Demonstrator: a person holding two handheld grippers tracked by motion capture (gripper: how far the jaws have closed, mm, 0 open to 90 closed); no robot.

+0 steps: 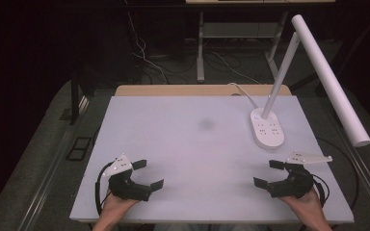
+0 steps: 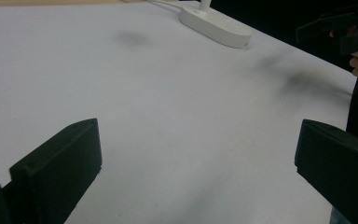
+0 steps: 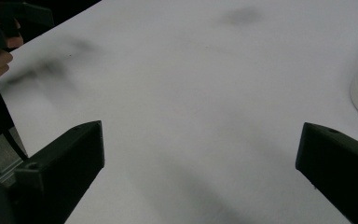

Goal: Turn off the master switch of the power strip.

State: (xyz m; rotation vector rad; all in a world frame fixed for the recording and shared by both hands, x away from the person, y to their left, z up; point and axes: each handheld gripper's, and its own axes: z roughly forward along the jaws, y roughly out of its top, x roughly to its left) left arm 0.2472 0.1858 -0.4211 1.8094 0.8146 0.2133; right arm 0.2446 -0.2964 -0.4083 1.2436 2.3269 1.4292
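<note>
White surface [image 1: 192,159] carries a desk lamp [image 1: 268,127]; left gripper [image 1: 144,174] and right gripper [image 1: 269,173] rest with fingers spread, empty. Lamp likely top-heavy; grasp its stem.

White desk lamp [image 1: 269,127] in right half of high view: oval base flat on white table [image 1: 183,144], stem tilted, long tubular head (unlit).

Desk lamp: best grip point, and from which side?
Judging by shape, grip the slanted stem just above the oval base. It is the slim part open jaws can span; the base looks too wide and flat. Come in with the right gripper, the nearer one, from the near side, both grippers being open and empty.
</note>
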